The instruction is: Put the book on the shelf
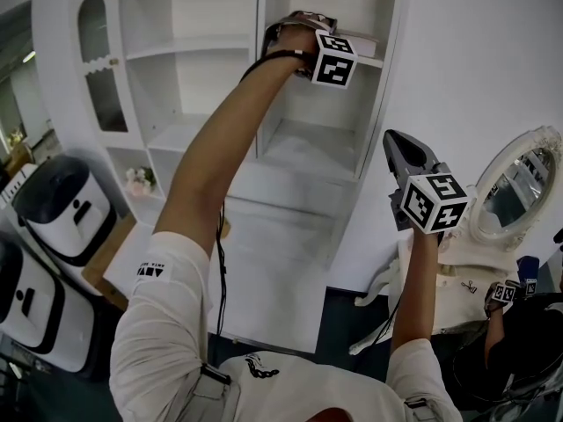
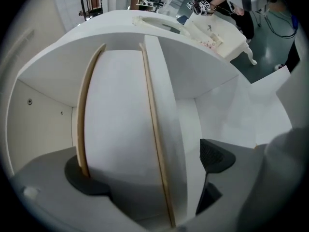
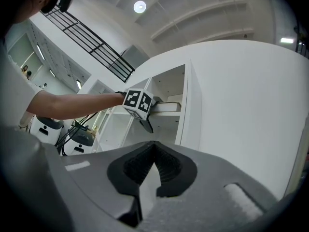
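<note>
one white book with tan-edged covers (image 2: 120, 120) lies flat on an upper board of the tall white shelf unit (image 1: 325, 139), in its right-hand column. it sits between the two fingers of the left gripper (image 2: 150, 167), which is reached into that compartment with its fingers spread wide. one finger (image 2: 87, 180) is right at the book's cover, and i cannot tell whether it touches. the other finger (image 2: 216, 156) stands clear of the book, with a gap of bare shelf wall between them, so the book is not clamped.

the right gripper (image 3: 154, 151) is held up well apart from the shelf and points towards the white wall beside it. its two fingers (image 3: 137, 166) are pressed together at the tips with nothing between them. seen past those fingers, the book and the left gripper are up and ahead.

off to the left of both grippers stand two white-and-black rounded machines (image 1: 62, 205). to the right of the right gripper's fingers is one oval mirror in a white ornate frame (image 1: 519, 192).
</note>
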Available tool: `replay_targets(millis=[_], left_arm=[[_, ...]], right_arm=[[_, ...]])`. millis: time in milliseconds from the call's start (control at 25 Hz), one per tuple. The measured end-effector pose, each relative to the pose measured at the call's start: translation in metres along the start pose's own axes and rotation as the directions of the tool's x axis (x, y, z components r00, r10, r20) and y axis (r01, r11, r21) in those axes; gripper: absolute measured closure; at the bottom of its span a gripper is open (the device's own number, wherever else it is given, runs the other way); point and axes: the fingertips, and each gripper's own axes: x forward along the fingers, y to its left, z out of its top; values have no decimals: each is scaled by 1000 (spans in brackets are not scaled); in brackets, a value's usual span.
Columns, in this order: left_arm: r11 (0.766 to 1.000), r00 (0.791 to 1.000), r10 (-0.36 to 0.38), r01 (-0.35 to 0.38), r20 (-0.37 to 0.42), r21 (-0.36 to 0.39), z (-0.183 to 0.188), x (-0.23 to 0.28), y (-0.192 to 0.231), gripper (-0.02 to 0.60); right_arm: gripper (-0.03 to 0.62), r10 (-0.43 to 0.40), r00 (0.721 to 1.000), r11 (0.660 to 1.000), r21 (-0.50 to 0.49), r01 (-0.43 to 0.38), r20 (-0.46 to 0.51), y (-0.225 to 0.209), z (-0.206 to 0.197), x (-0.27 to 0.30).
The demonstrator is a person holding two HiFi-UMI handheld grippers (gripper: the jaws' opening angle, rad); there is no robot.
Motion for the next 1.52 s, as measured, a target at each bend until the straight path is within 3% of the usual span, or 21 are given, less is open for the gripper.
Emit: replay_targets(millis=[160,280,480,600,680,800,920,1000,1120,1200,1280,1400,1480,1520], left_arm=[[998,996,26,-20,82,-64,7,-8,4,-12],[981,972,124,-90,198,-174,10,-34,19,-12],[968,945,183,-125,269,-219,10,-79,3,-11],[941,930,244,-157,277,-300,1,-99,-20,-1],[909,910,299,-181,286,-374,-5,-113,-35,37],[846,878,383,-208,287,-492,-13,-131,-57,111],[769,844,438,-174,309,-615,-16,-147,-80,200],[723,824,442,-94,354,-684,-13,-154,-98,246],[657,797,398,99,455,-748,-6,-154,-136,250],[592,763,393,218,514,-776,0,-154,-161,286],[506,739,401,313,541,-804,4,-152,-184,341],[380,740,405,398,537,-835,6,-147,-220,435],[322,756,406,407,513,-855,6,-143,-244,481],[306,769,404,396,495,-866,5,-140,-256,509]], right_arm=[[592,-8,1000,1000,-10,8,-22,0,-5,-7],[592,-14,999,1000,-1,14,-35,1,-13,-13],[592,-8,999,1000,9,8,-48,7,-22,-8],[592,17,999,1000,-1,-17,-52,21,-23,-2],[592,31,998,999,-10,-32,-55,30,-24,1],[592,46,998,999,-19,-47,-53,39,-26,4],[592,56,998,998,-19,-57,-42,48,-29,4],[592,56,998,998,-19,-56,-33,52,-32,4],[592,54,998,998,-17,-54,-27,57,-37,4],[592,53,998,999,-11,-54,-31,60,-41,1],[592,41,998,999,-9,-42,-37,61,-49,-4],[592,15,998,1000,-6,-15,-61,62,-69,-10],[592,8,997,1000,5,-7,-80,65,-84,-14],[592,10,996,1000,11,-9,-86,68,-91,-17]])
